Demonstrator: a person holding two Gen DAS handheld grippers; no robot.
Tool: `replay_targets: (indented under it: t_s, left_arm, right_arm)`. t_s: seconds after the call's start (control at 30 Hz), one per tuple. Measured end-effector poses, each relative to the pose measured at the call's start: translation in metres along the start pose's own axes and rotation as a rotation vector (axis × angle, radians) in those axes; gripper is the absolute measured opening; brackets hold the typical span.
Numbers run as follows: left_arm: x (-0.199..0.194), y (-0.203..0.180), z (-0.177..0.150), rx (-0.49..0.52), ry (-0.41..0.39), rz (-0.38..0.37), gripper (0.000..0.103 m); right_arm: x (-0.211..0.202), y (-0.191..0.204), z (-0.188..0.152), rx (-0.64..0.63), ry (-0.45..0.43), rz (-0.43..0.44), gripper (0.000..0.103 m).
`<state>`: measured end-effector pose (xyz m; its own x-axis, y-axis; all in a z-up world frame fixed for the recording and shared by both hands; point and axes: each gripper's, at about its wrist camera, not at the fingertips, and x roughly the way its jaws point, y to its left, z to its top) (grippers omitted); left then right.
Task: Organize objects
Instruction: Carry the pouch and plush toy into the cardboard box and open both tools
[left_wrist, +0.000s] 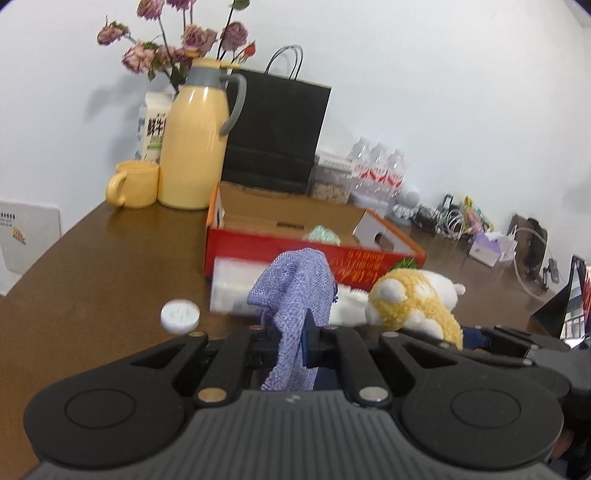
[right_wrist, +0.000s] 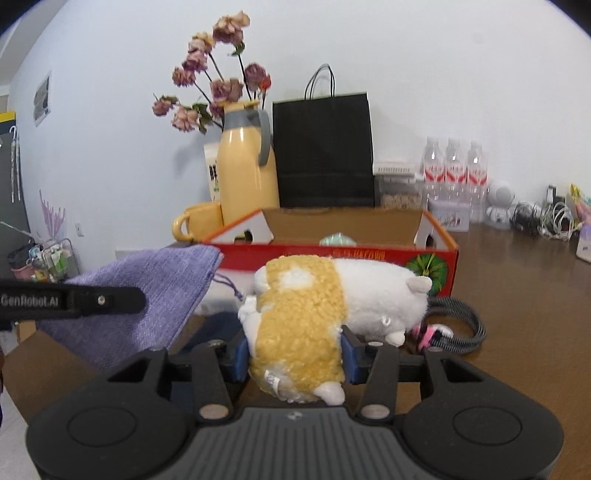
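Left tool (left_wrist: 295, 343): we see its jaws pressed together on the purple woven drawstring pouch (left_wrist: 295, 291), which drapes over and down between the blue pads (left_wrist: 309, 343).
Purple pouch, place: we find it raised off the brown wooden tabletop (left_wrist: 92, 277), in front of the red cardboard box (left_wrist: 280, 247); in the right wrist view it hangs at the left, with the left tool's black finger (right_wrist: 99, 299) across it.
Right tool (right_wrist: 295, 354): we see its blue pads (right_wrist: 238, 356) pinching the yellow and white plush animal toy (right_wrist: 306, 314) across its yellow middle.
Plush toy, place: we see it lying sideways just in front of the red box's front wall, its white head end toward the right; we cannot tell whether it touches the tabletop.
Red box: open at the top, with a pale green round item (right_wrist: 338, 239) inside; a white rectangular block (left_wrist: 236, 288) lies against its front.
On the tabletop: a small white round cap (left_wrist: 180, 315) lies left of the pouch; a grey braided cable (right_wrist: 461, 321) curls to the right of the toy.
Behind the box: a yellow jug with a grey handle (left_wrist: 195, 136), a yellow mug (left_wrist: 133, 184), a black paper bag (left_wrist: 277, 129), dried pink roses (left_wrist: 177, 40) and clear water bottles (left_wrist: 376, 173).
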<state>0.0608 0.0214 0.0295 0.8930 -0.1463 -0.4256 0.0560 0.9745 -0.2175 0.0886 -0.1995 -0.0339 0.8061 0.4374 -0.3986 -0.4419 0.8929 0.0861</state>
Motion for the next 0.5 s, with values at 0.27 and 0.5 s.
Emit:
replay_targets:
  t_s: [0.27,0.5]
  left_arm:
    - [0.017,-0.023,0.052,0.047,-0.086,-0.019,0.008]
    - [0.066,-0.026,0.096,0.028,-0.110,-0.017,0.008]
  right_arm:
    - [0.011,-0.007,0.039,-0.052,-0.079,-0.001,0.046]
    - [0.051,-0.024,0.082,-0.075,-0.130,-0.023,0.046]
